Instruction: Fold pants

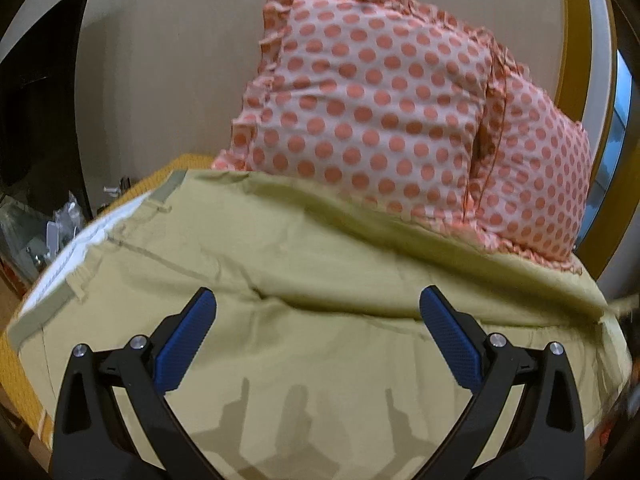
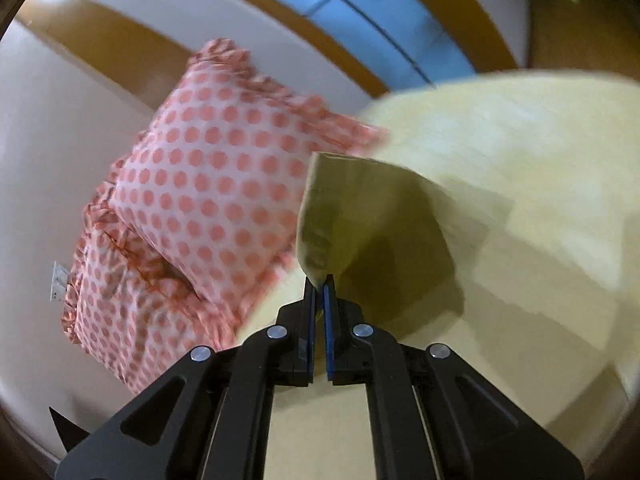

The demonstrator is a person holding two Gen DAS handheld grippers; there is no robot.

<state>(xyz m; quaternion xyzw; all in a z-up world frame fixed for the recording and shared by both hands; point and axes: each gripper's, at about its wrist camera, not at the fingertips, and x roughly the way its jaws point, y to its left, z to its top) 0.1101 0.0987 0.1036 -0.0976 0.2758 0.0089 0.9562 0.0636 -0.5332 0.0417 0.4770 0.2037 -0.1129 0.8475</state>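
1. A polka-dot pillow (image 1: 384, 120) leans against the wall (image 1: 168, 80) at the far side of the bed (image 1: 24, 364); its lower edge touches the far edge of the pants (image 1: 300, 280), so it blocks that side; in the right wrist view the same pillow (image 2: 200, 200) sits just left of the raised cloth.
2. To the left, beyond the bed edge, lie a dark panel (image 1: 44, 92) and a heap of clutter (image 1: 48, 232), too blurred to name; a wooden frame (image 1: 576, 80) curves up on the right.
3. The pants lie spread over the bed, khaki, with the waistband (image 1: 80, 256) at the left edge and a crease across the middle; an orange strip of bed shows only along the left side.
4. The left gripper (image 1: 318, 312) hovers over the middle of the pants, jaws released and spread wide, gripping nothing.
5. The right gripper (image 2: 319, 284) has its jaws clenched on a corner of the pants (image 2: 352, 216), lifted off the bed and hanging folded above the pale surface (image 2: 520, 240).
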